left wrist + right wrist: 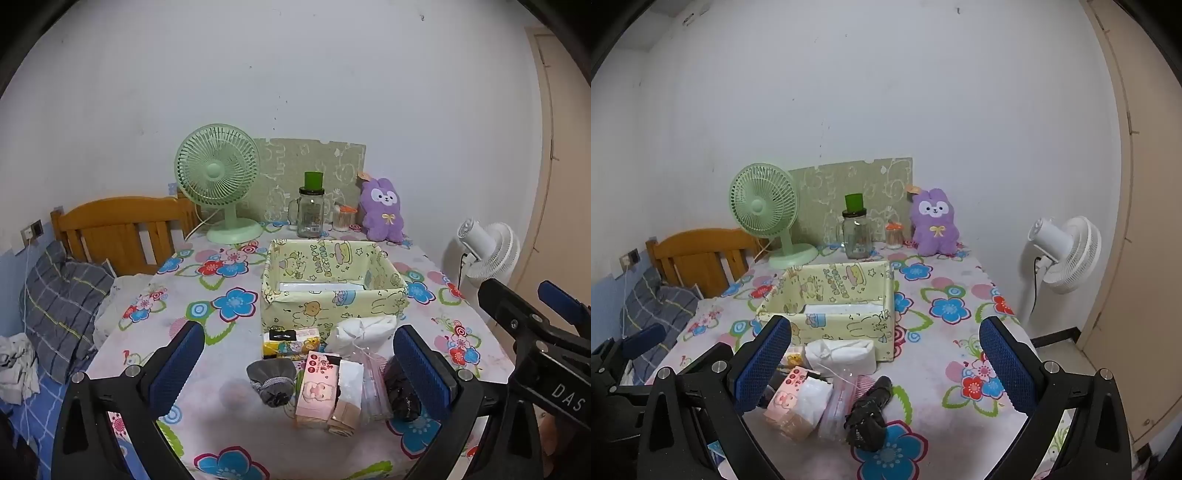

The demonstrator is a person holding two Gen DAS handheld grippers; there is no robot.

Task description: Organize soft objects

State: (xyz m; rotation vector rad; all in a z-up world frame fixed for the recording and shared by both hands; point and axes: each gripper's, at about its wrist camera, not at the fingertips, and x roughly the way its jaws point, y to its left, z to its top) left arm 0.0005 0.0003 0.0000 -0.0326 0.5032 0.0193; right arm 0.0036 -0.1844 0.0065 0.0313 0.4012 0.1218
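A yellow fabric storage box (332,295) (831,325) stands open on the flowered table. In front of it lies a pile of soft things: a white cloth bundle (360,332) (842,354), a yellow tissue pack (291,343), a grey pouch (271,380), a pink tissue pack (319,391) (786,398), a clear zip bag (373,387) (838,410) and a black bundle (402,398) (868,417). My left gripper (299,369) is open above the pile, empty. My right gripper (886,369) is open and empty, over the pile's right side; it also shows in the left wrist view (532,317).
At the table's back stand a green desk fan (218,184) (764,218), a glass jar with green lid (311,210) (856,232), a small swab jar (343,218) and a purple plush rabbit (382,210) (934,221). A bed (66,295) lies left, a white floor fan (1063,254) right.
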